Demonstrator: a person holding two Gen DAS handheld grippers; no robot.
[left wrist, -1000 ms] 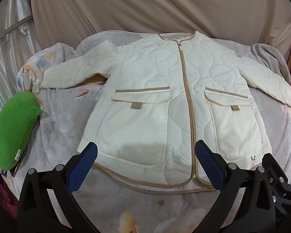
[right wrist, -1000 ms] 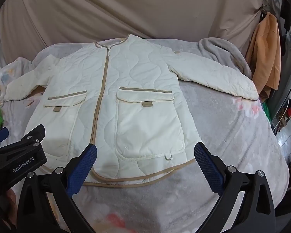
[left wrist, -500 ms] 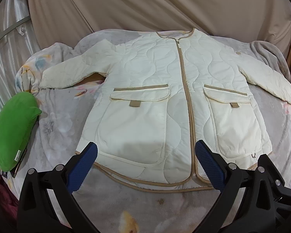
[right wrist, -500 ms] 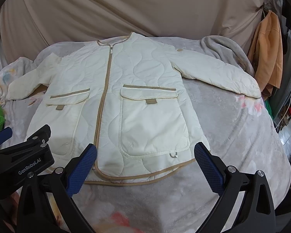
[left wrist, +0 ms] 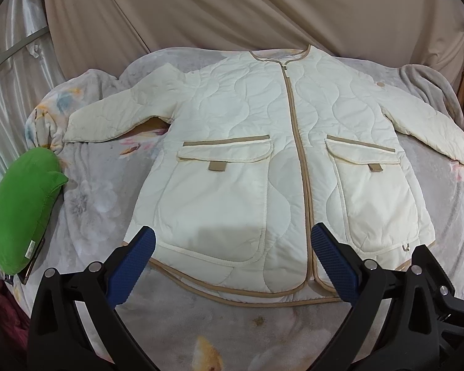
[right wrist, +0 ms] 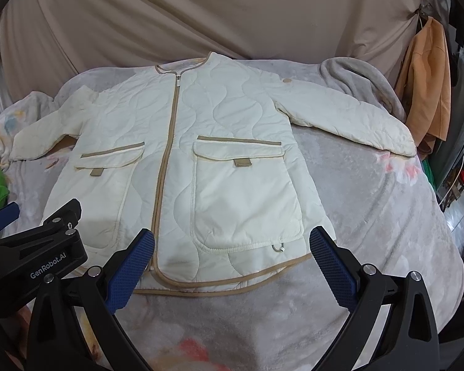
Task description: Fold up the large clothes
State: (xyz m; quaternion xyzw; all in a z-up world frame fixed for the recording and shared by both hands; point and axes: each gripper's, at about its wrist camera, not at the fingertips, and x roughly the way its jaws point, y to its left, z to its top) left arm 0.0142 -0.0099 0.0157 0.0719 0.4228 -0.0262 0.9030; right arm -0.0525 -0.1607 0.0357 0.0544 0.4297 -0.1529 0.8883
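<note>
A cream quilted jacket (left wrist: 247, 142) with tan trim lies flat and zipped on the bed, front up, both sleeves spread out; it also shows in the right wrist view (right wrist: 201, 154). My left gripper (left wrist: 232, 258) is open and empty, hovering above the hem on the left half. My right gripper (right wrist: 232, 258) is open and empty, hovering above the hem on the right half. The left gripper's body (right wrist: 37, 247) shows at the lower left of the right wrist view.
The bed (left wrist: 86, 191) has a grey floral cover. A green cushion (left wrist: 21, 210) lies at its left edge. A grey blanket (right wrist: 355, 74) is bunched at the back right. An orange garment (right wrist: 427, 86) hangs at the right. A beige curtain (left wrist: 232, 9) stands behind.
Both grippers have moved slightly forward over the jacket's hem. The jacket lies as before, and both grippers stay open.
</note>
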